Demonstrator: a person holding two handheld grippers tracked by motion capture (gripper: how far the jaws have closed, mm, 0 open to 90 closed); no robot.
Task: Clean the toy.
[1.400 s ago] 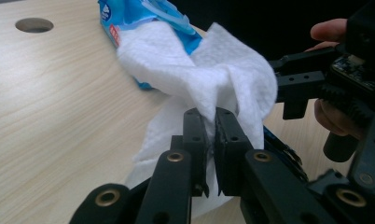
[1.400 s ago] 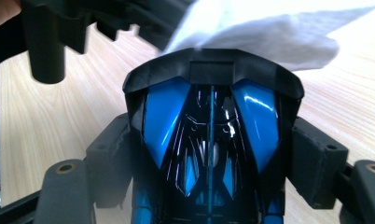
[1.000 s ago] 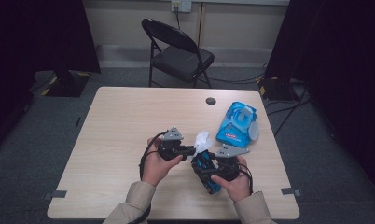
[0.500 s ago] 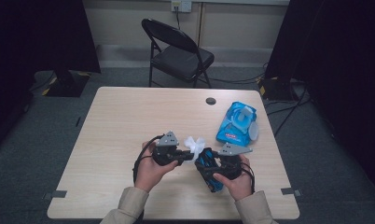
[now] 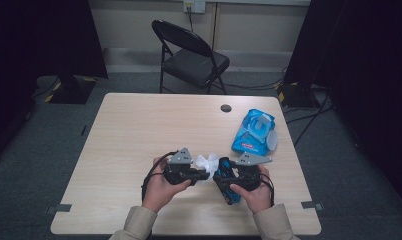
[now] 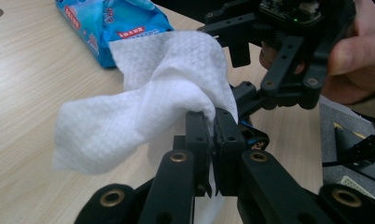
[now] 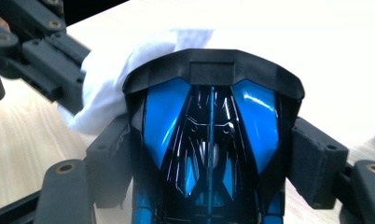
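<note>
I have the left gripper (image 5: 201, 175) closed tight on a white wet wipe (image 6: 143, 102); in the left gripper view its fingers (image 6: 197, 135) pinch a fold of the sheet between them, and the rest of the wipe billows out to the left, above the table (image 5: 139, 130). My right gripper (image 7: 212, 140) clamps a blue and black toy car (image 7: 211, 126): in the right gripper view the fingers (image 7: 316, 158) stand wide and press against the car's two sides, with the car's end facing away from the camera. The wipe lies just behind that end of the car, touching or nearly touching it; I cannot tell which. From the high view both hands are near the front edge of the table, close together, with the wipe between the two grippers and the car in the right hand (image 5: 254, 192). A blue wet-wipe pack (image 5: 254, 132) with its lid flipped open lies on the table beyond the right gripper, well apart from it.
</note>
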